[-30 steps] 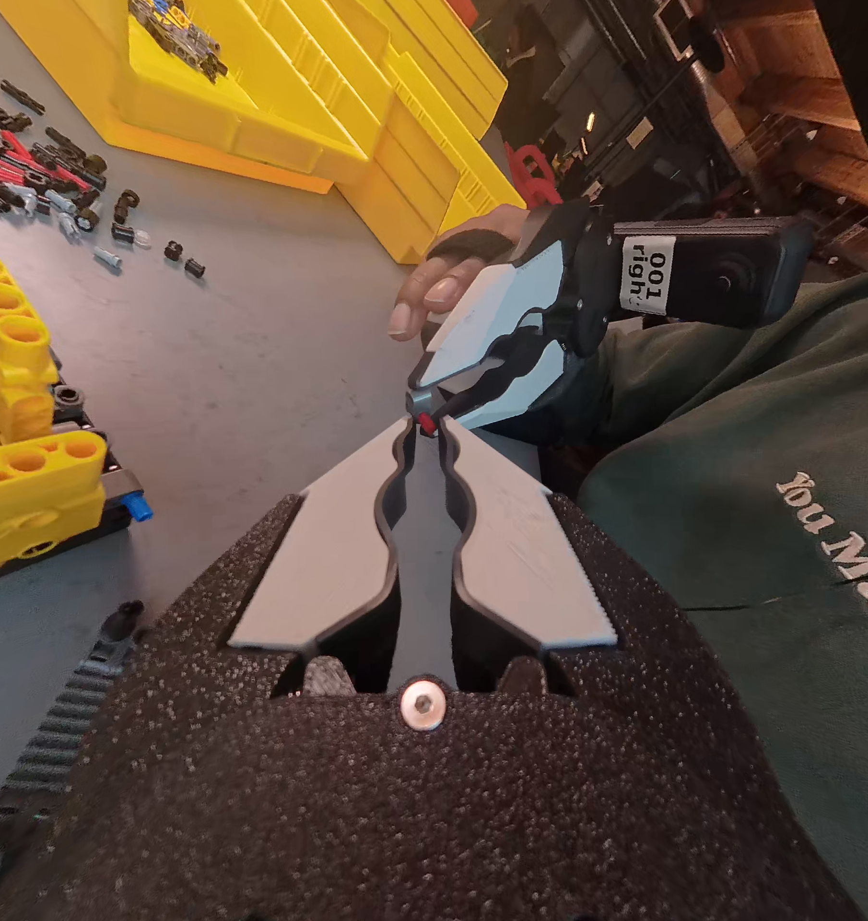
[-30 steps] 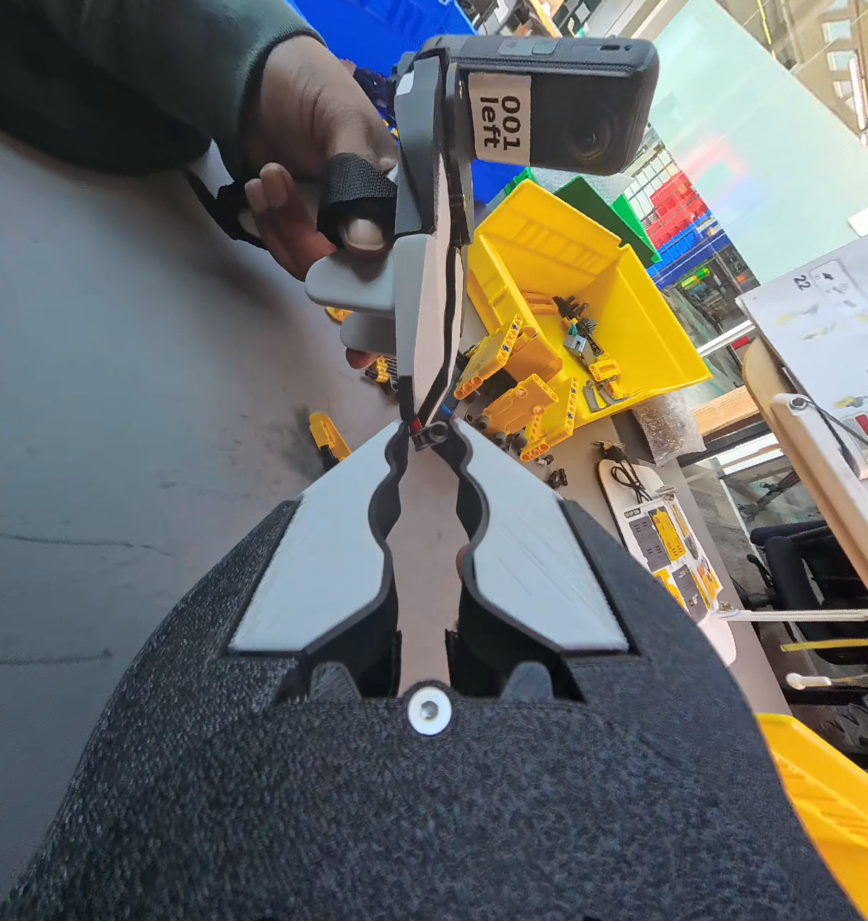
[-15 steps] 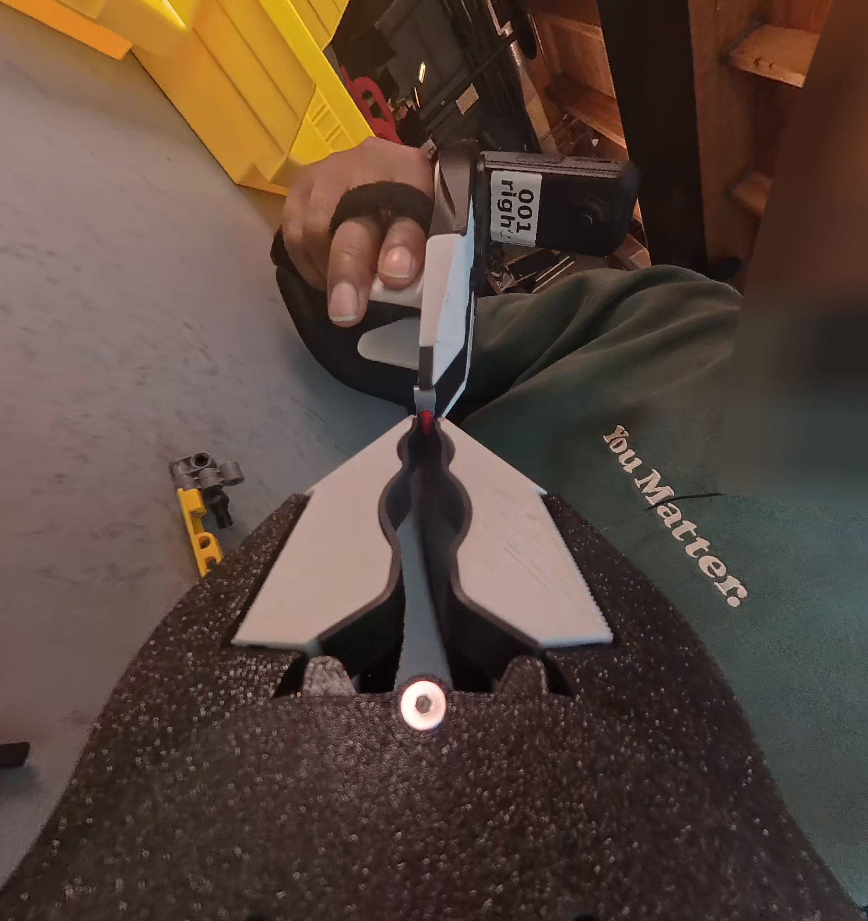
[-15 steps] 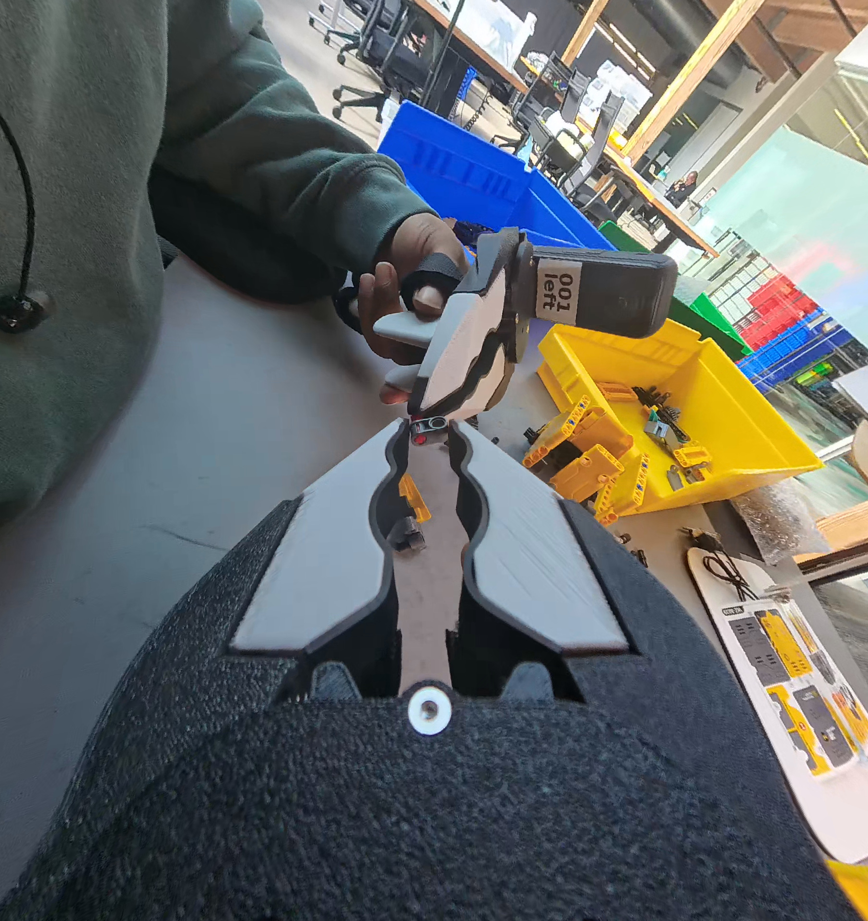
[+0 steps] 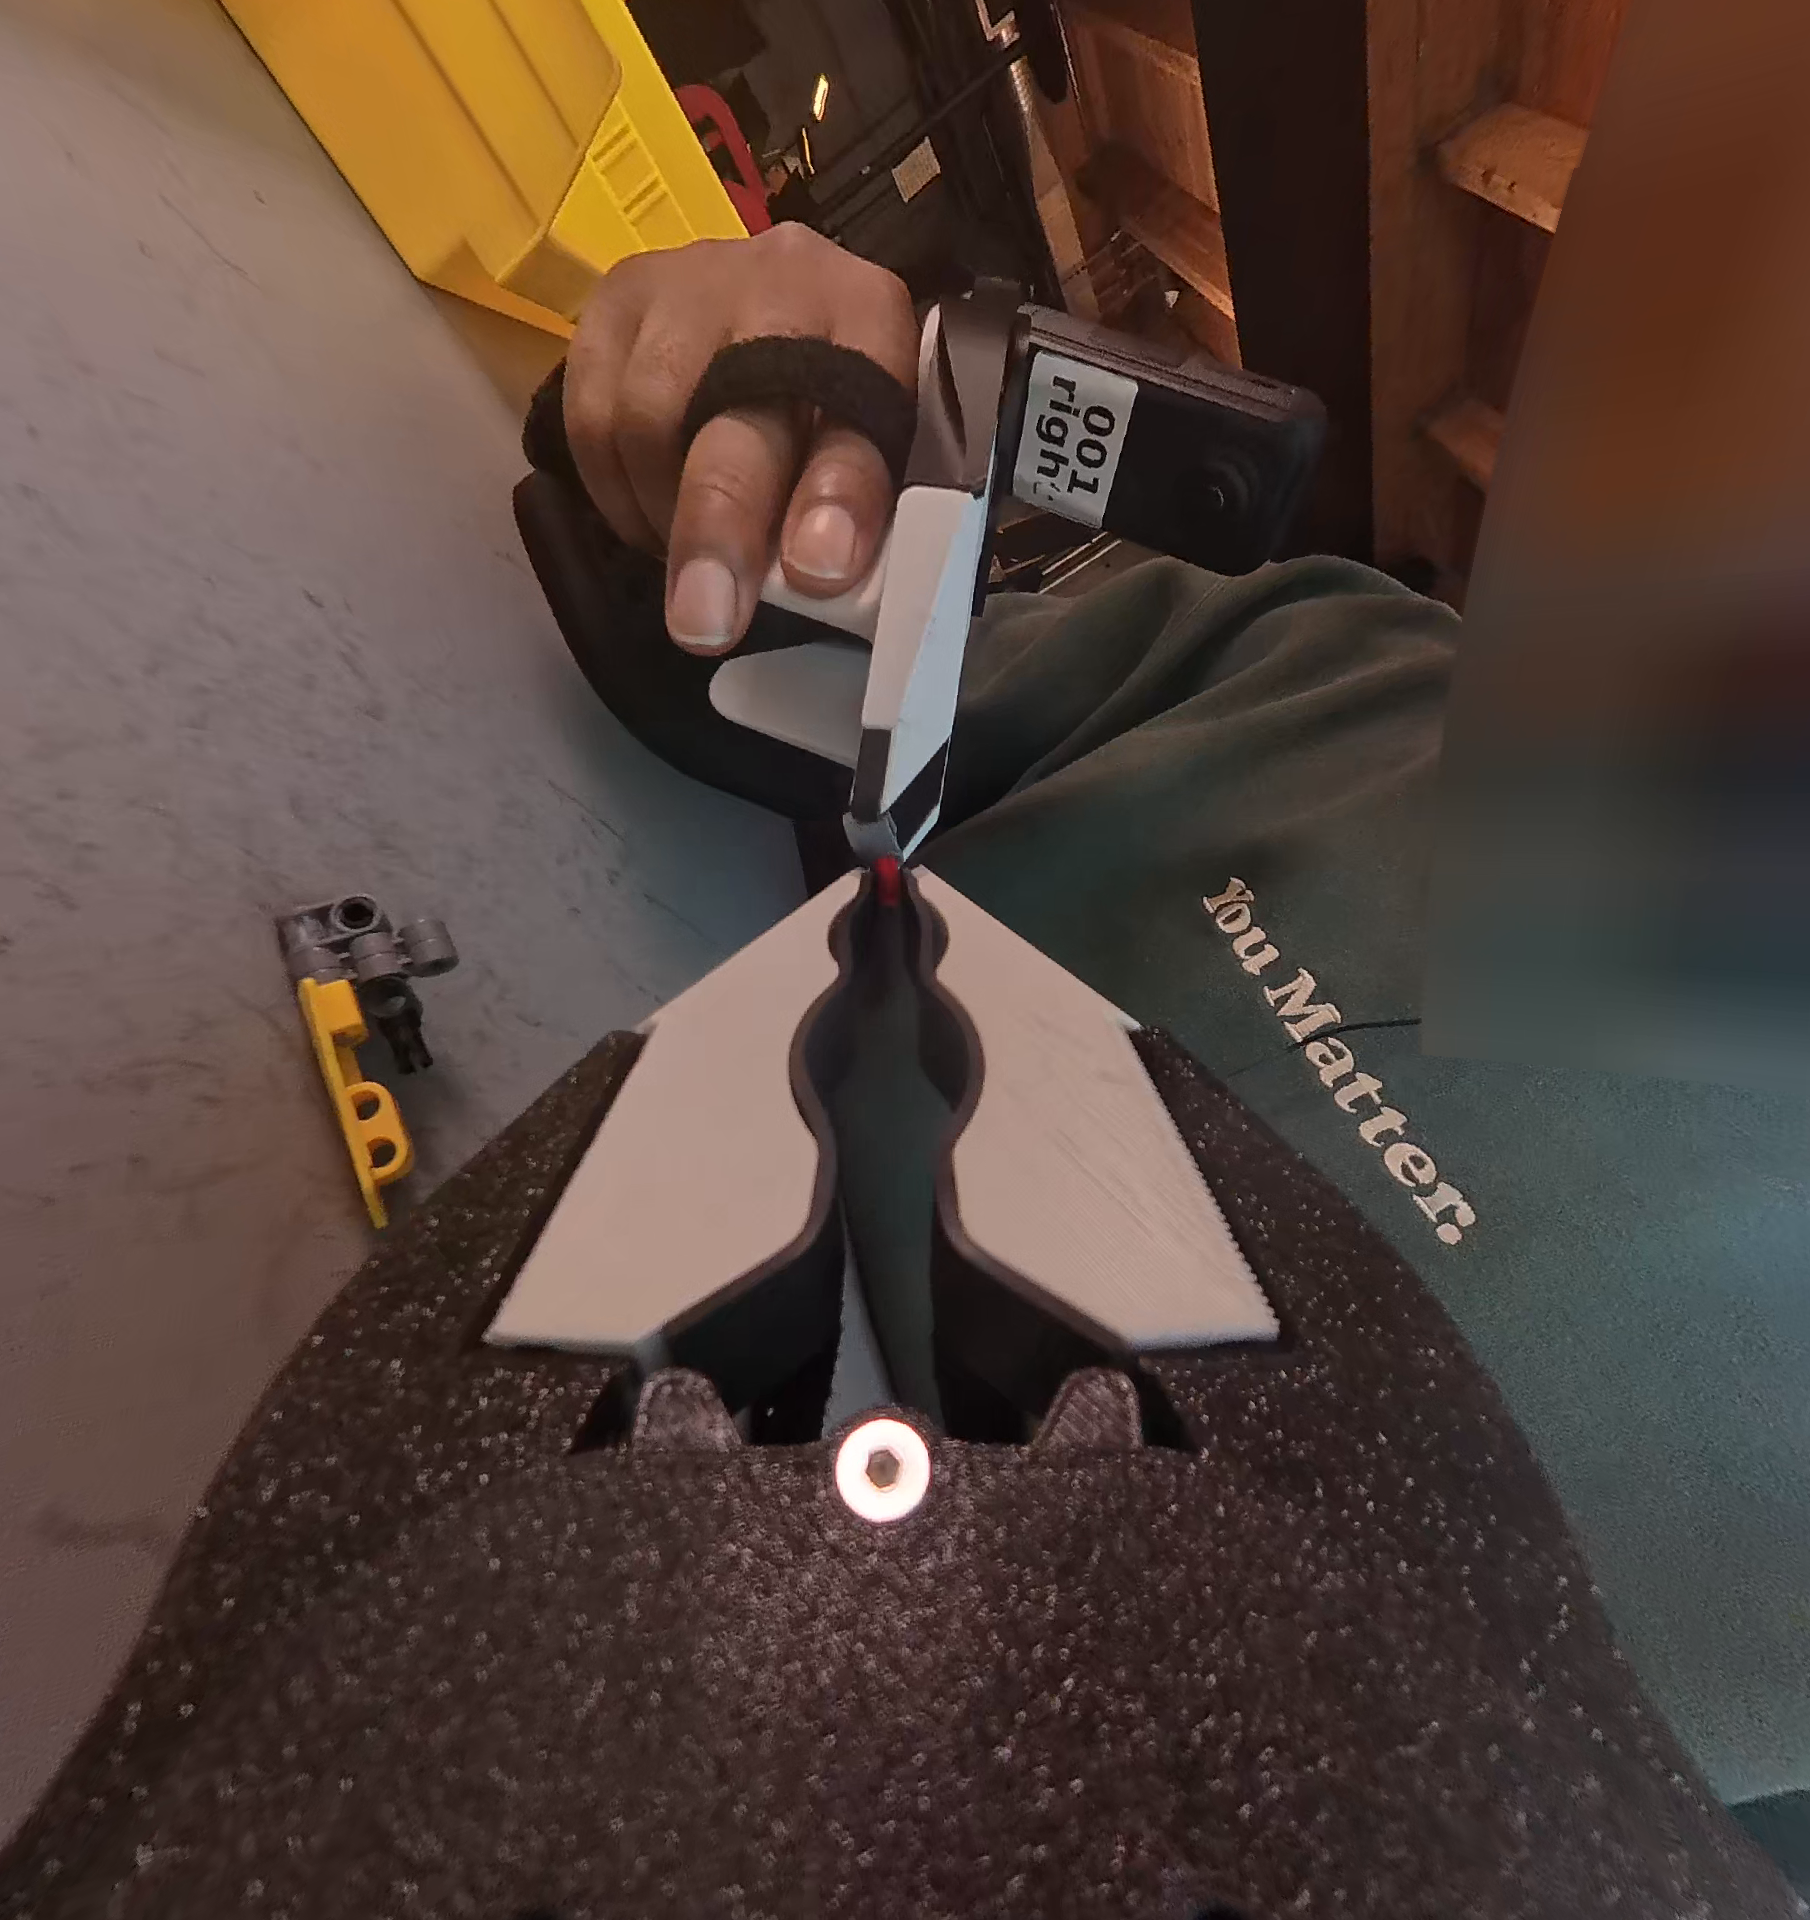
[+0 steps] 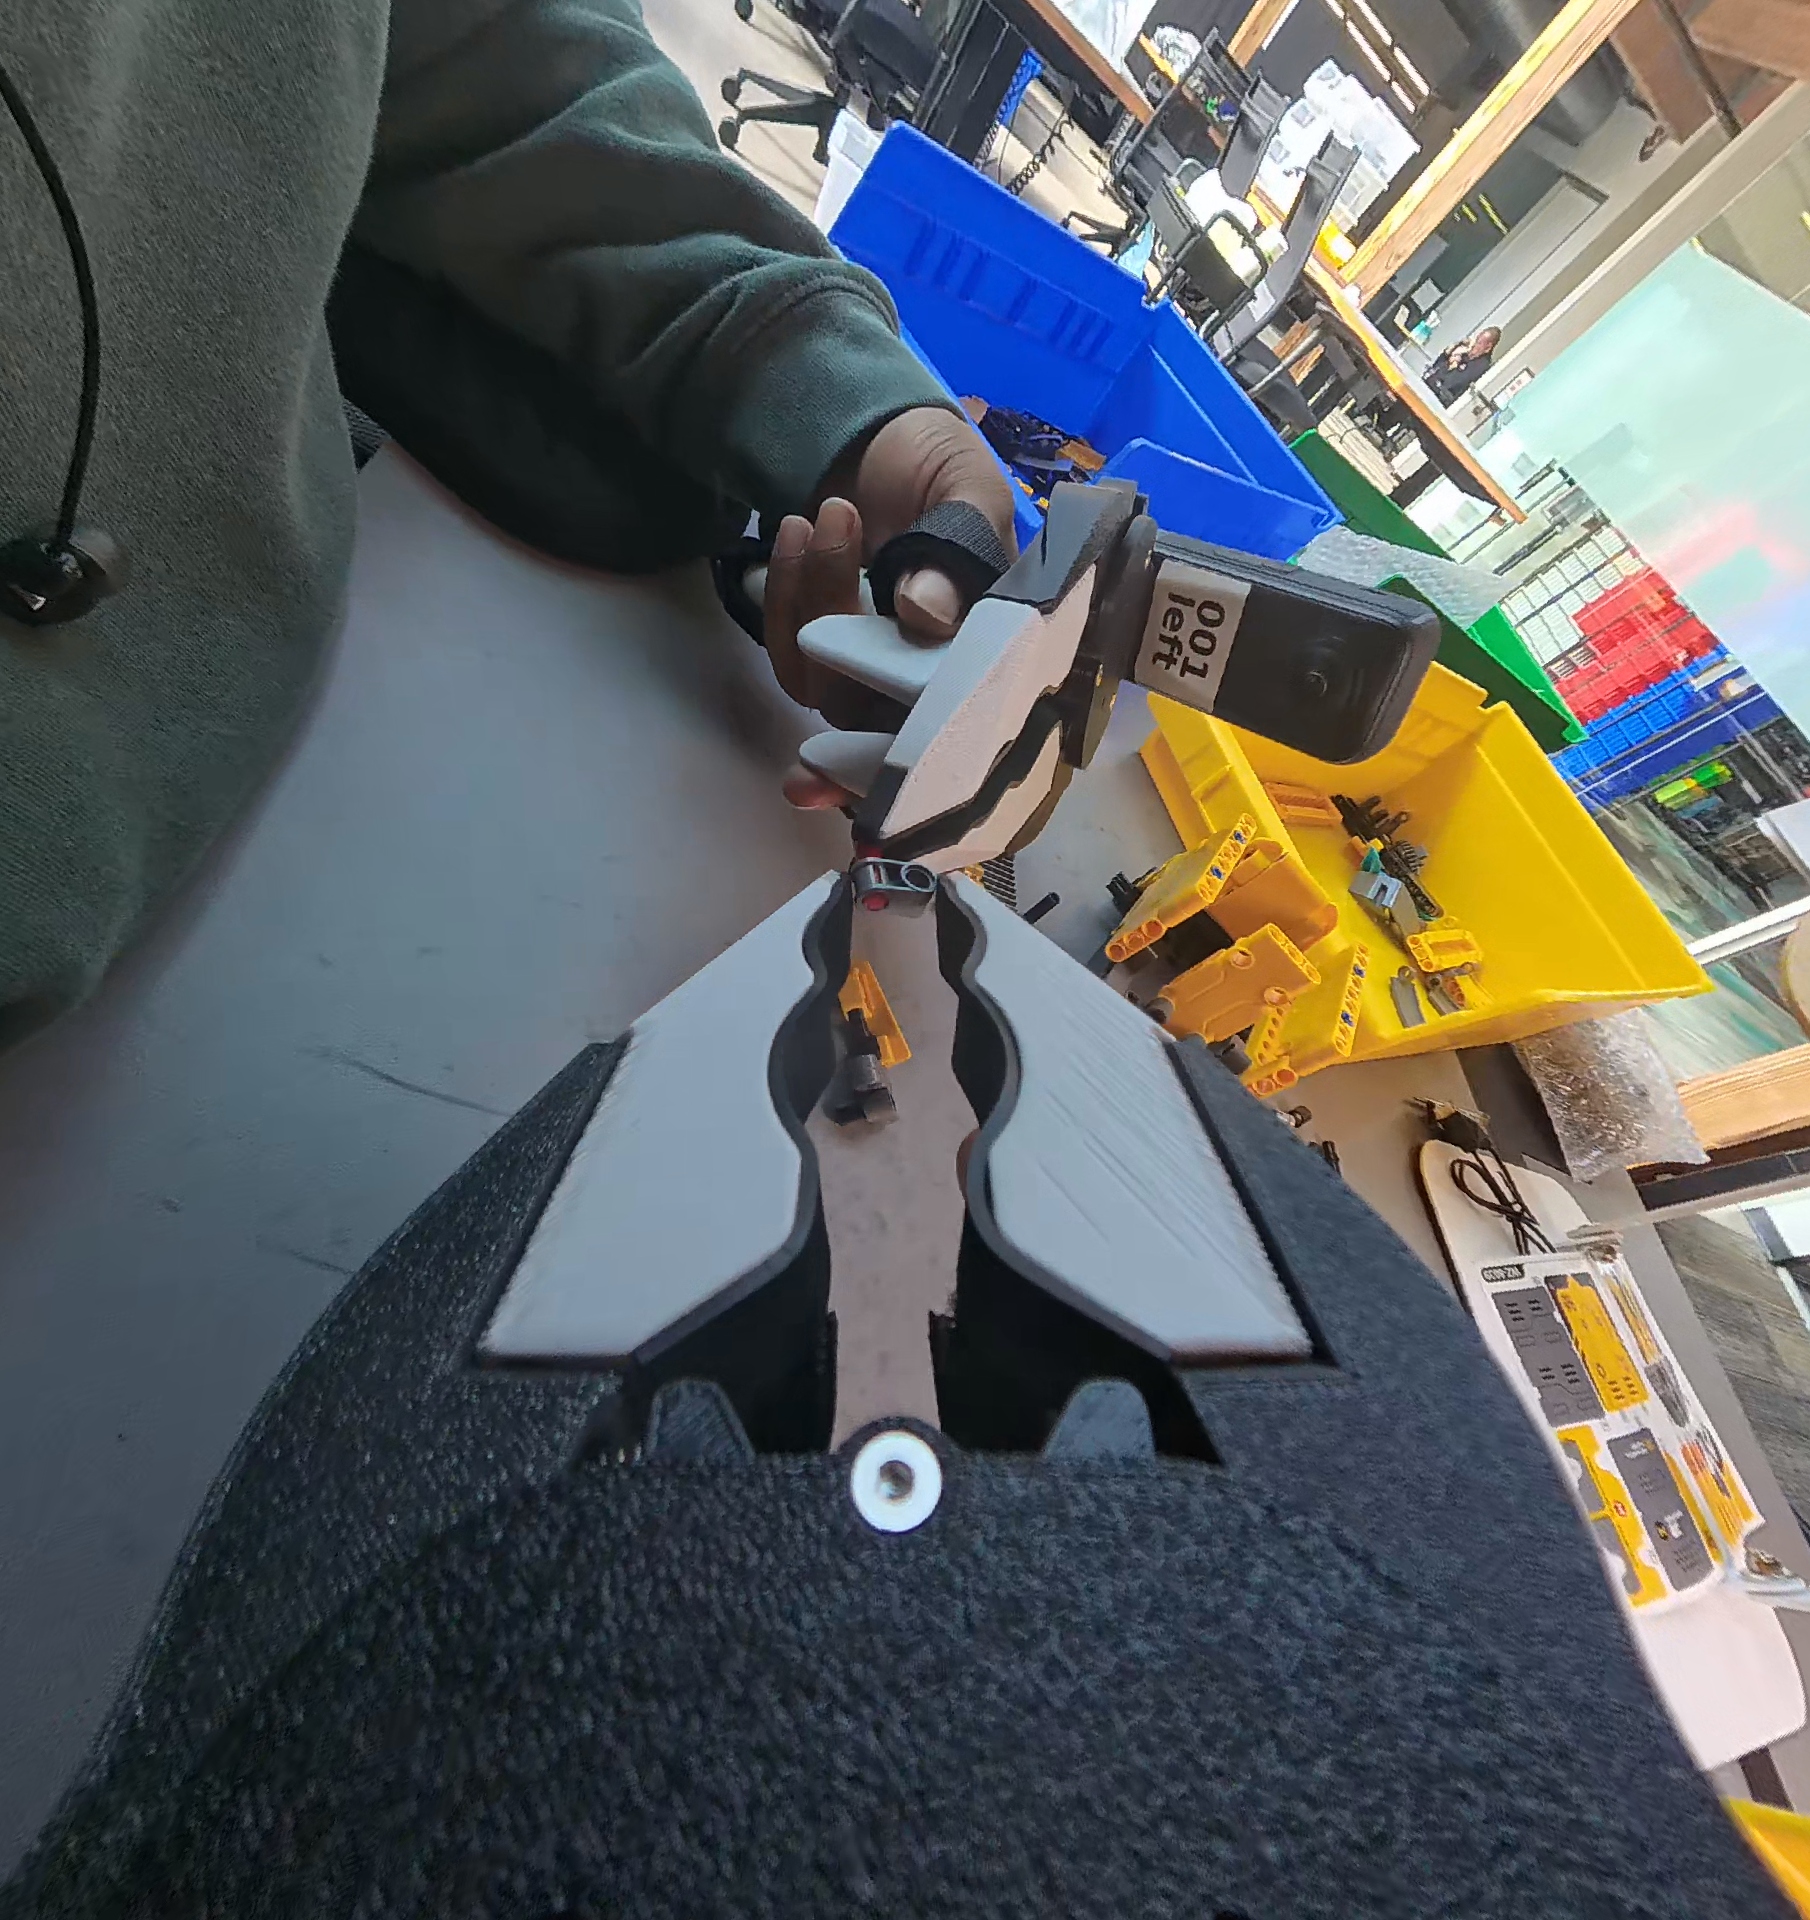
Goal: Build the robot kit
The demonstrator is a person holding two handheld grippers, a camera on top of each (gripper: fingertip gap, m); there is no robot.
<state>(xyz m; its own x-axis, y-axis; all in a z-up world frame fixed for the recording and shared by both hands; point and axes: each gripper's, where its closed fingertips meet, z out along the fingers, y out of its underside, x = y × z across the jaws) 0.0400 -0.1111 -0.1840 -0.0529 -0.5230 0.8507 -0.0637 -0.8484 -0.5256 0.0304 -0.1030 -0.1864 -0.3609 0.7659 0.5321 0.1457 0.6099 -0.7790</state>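
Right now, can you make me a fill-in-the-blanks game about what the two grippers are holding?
1. The left gripper pinches a tiny ___ pin.
2. The right gripper is shut on a ___ connector.
3. On the table, a grey piece is joined to a ___ beam.

Missing words: red; grey; yellow.
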